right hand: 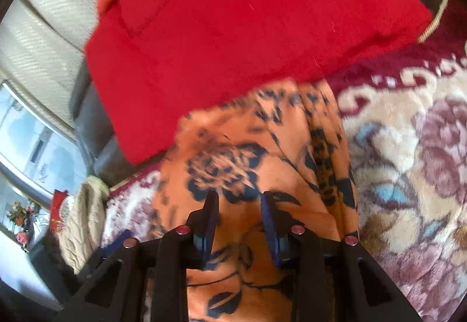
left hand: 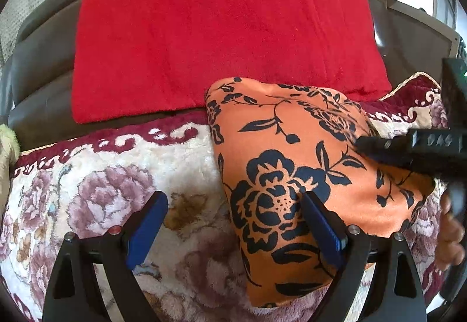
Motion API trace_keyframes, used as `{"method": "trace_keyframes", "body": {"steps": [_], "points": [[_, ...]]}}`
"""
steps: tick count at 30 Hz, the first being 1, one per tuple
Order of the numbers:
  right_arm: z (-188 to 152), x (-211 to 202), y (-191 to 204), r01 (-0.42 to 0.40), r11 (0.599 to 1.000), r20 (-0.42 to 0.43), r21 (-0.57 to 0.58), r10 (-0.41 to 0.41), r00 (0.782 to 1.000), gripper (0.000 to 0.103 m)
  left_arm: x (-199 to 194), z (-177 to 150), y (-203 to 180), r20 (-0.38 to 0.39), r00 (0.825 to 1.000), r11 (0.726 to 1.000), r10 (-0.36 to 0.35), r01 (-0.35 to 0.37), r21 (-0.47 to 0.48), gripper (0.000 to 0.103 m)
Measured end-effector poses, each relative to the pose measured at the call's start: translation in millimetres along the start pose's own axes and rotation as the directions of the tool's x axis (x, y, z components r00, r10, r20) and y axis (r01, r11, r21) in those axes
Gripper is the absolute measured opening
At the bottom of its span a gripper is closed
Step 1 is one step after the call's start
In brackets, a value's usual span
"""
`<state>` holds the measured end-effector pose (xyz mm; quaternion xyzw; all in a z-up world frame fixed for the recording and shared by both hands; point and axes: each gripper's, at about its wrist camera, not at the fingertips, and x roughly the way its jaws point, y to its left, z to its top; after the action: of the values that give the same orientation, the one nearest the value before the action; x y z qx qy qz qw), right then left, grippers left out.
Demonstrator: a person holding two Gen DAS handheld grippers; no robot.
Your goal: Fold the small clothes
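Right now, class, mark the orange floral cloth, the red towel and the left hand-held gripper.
orange floral cloth (left hand: 292, 164): left wrist view, flat middle of the fabric.
red towel (left hand: 221, 41): left wrist view, centre of its surface.
left hand-held gripper (left hand: 233, 205): left wrist view, midway between fingertips.

Floral plush blanket (left hand: 87, 193) cream with maroon border, fills 6 to 9 o'clock. Red cushion (left hand: 221, 41) at 12, leaning on dark leather sofa back (left hand: 43, 65). Curtain (right hand: 52, 30) and window (right hand: 26, 129) at 9.

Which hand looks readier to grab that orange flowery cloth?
Probably the right: the right gripper hangs directly over the orange cloth, jaws open. The left gripper straddles its edge, half over the floral blanket.
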<state>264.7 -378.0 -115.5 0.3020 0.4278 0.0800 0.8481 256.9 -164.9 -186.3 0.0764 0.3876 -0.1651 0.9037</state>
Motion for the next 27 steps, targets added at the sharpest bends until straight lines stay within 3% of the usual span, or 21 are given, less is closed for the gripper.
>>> {"method": "trace_keyframes", "body": {"steps": [6,16,17,18,19,27], "points": [[-1,6,2,0.008,0.999,-0.01,-0.034,-0.008,1.0,0.034,11,-1,-5,-0.024,1.0,1.0,0.016,-0.016,0.014,0.093],[6,-17,-12,-0.013,1.0,0.022,-0.002,0.013,1.0,0.035,7,7,1,-0.019,1.0,1.0,0.004,-0.004,-0.012,0.093],[7,-19,-15,-0.013,1.0,0.025,0.007,0.013,1.0,0.04,6,8,2,-0.017,1.0,1.0,0.002,-0.002,-0.017,0.093],[8,-21,-18,-0.012,1.0,0.027,0.016,0.011,1.0,0.059,6,9,3,-0.016,1.0,1.0,0.0,-0.001,-0.022,0.093],[7,-24,-21,-0.015,0.999,0.037,0.03,0.014,0.999,0.068,6,10,4,-0.016,1.0,1.0,0.0,0.0,-0.026,0.093],[11,-39,-35,-0.036,0.997,0.093,0.066,0.03,0.995,0.071,9,14,15,-0.02,1.0,0.998,0.007,-0.009,-0.06,0.093]]}}
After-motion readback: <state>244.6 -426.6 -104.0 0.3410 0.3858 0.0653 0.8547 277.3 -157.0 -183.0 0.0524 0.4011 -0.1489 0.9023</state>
